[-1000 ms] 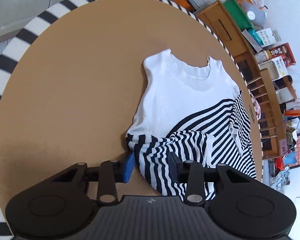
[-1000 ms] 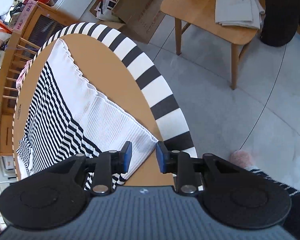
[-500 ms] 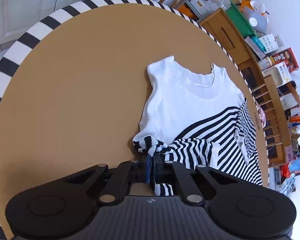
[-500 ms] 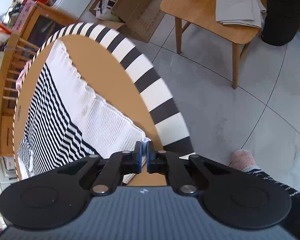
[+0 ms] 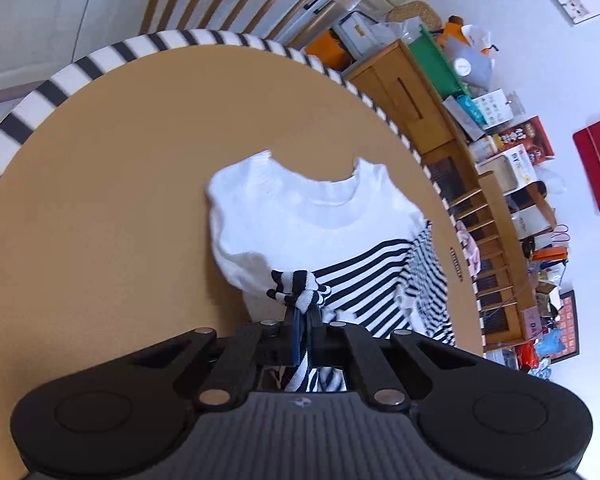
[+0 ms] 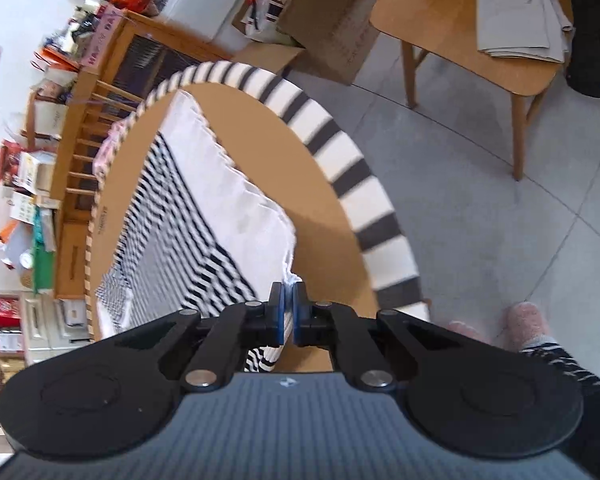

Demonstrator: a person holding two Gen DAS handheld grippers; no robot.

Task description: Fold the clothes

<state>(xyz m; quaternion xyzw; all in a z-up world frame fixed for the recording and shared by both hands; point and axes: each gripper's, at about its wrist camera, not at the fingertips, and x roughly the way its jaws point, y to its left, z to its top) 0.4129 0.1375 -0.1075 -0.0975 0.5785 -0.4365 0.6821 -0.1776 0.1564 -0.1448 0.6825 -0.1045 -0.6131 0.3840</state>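
Lying mid-frame on the round table, collar toward the top: the striped sweater, one side gathered and lifting. Pinching a bunched striped sleeve at lower centre with the left gripper fully closed, and clamping the white hem corner with the right gripper likewise closed. Judging by this, folding one side inward; likely needing both held edges carried across together, keeping the fabric taut.
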